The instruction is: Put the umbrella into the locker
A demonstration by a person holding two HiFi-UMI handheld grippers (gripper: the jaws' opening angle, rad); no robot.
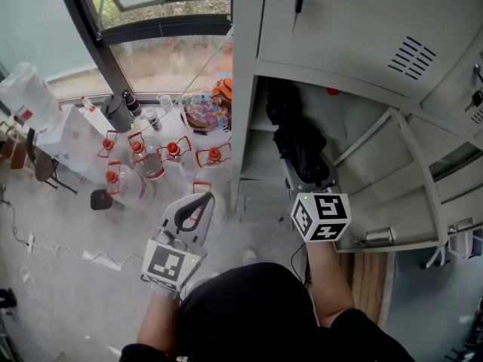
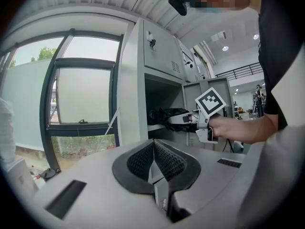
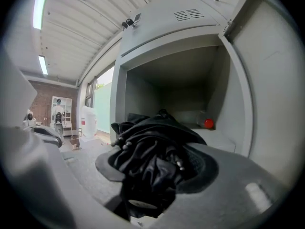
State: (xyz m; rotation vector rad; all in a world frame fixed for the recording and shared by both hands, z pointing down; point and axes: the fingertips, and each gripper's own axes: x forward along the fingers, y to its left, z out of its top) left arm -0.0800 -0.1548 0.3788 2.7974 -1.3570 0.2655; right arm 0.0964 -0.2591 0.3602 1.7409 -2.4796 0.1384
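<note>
The folded black umbrella [image 1: 299,136] [image 3: 151,149] is clamped in my right gripper [image 1: 305,173] [image 3: 158,171], which is shut on it. Its front end reaches into the open grey locker compartment [image 1: 355,127] [image 3: 183,87]. In the left gripper view the umbrella [image 2: 163,116] and the right gripper [image 2: 189,120] sit at the mouth of that compartment. A small bottle with a red cap [image 3: 203,122] lies at the back of the shelf. My left gripper [image 1: 199,199] [image 2: 153,157] is shut on nothing, held left of the locker above the floor.
The compartment's door [image 1: 392,179] stands swung open to the right. Several red-capped bottles [image 1: 155,157] stand on the floor by the window, along with a colourful bag [image 1: 204,111] and a large water jug [image 1: 29,89]. A white cable [image 1: 68,249] runs over the floor at the left.
</note>
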